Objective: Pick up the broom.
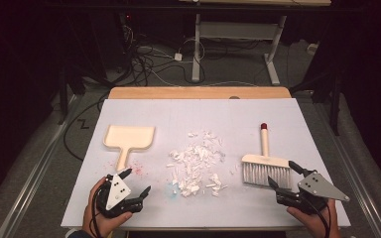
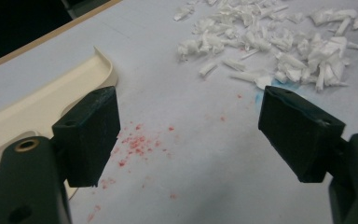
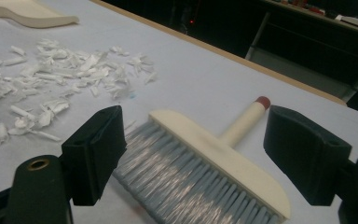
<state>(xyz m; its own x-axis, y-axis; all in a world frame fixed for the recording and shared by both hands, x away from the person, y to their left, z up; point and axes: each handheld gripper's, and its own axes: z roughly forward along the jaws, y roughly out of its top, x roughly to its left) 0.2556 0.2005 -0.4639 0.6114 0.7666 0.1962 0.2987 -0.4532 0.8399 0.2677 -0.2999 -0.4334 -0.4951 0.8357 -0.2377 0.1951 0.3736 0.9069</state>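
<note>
A cream dustpan lies at the left of the white-covered table, handle toward me. A heap of white paper scraps sits mid-table. At the right lies a cream hand brush with grey bristles and a red-tipped handle pointing away. My left gripper hovers open just below the dustpan handle, over red specks, with nothing between its jaws; the dustpan is beside its left jaw. My right gripper is open at the bristle side of the brush, jaws apart from it.
The table's wooden far edge shows beyond the white sheet. Cables and the legs of another table stand on the dark floor behind. A faint blue smear marks the sheet near the scraps.
</note>
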